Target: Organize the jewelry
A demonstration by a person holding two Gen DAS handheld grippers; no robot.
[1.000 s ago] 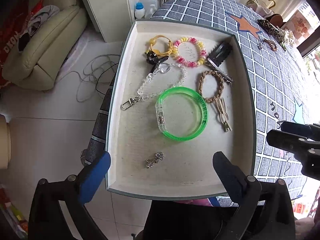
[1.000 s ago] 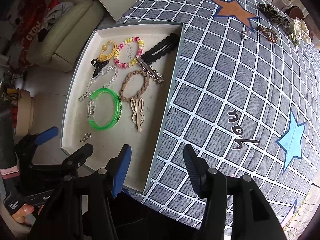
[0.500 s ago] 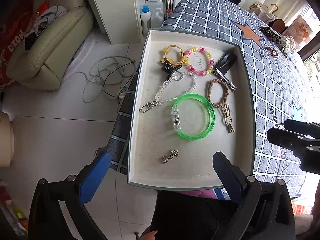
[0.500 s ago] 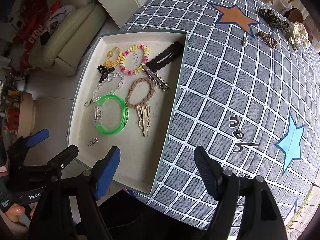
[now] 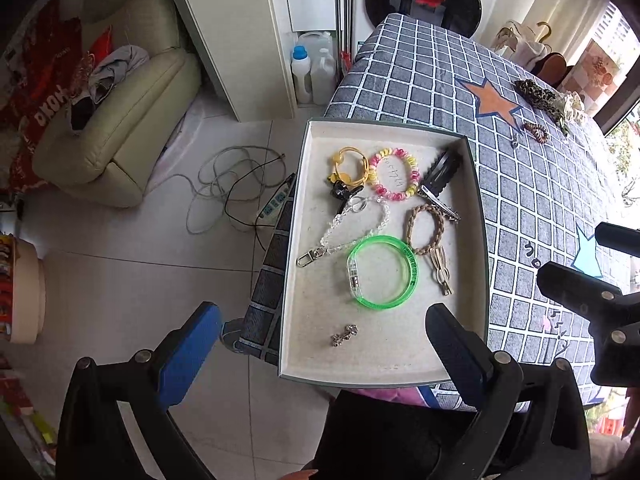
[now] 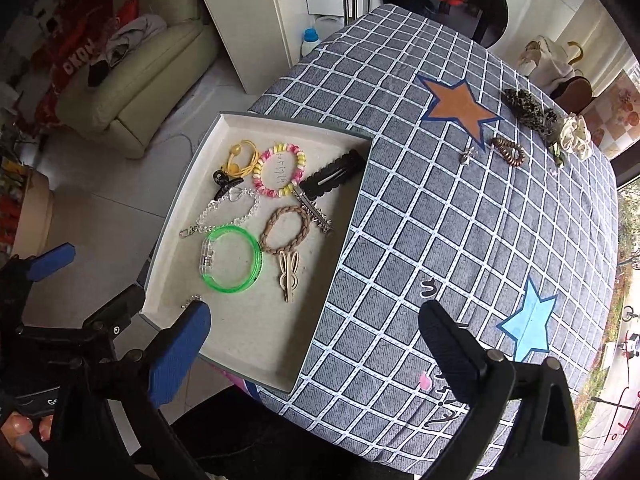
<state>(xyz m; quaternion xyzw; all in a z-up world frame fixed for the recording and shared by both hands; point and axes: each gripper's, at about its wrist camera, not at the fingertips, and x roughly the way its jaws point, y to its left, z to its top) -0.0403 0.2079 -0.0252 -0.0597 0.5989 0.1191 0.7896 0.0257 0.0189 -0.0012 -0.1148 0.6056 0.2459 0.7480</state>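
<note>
Both wrist cameras look steeply down from well above, side by side, sharing the tray [image 5: 478, 216] [image 6: 168, 240] on the checked tablecloth [image 5: 532, 200] [image 6: 440, 220].

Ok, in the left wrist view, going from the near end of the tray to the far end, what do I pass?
Small silver charm → green bangle → brown braided hair tie → pink and yellow bead bracelet, all lying in the tray.
</note>
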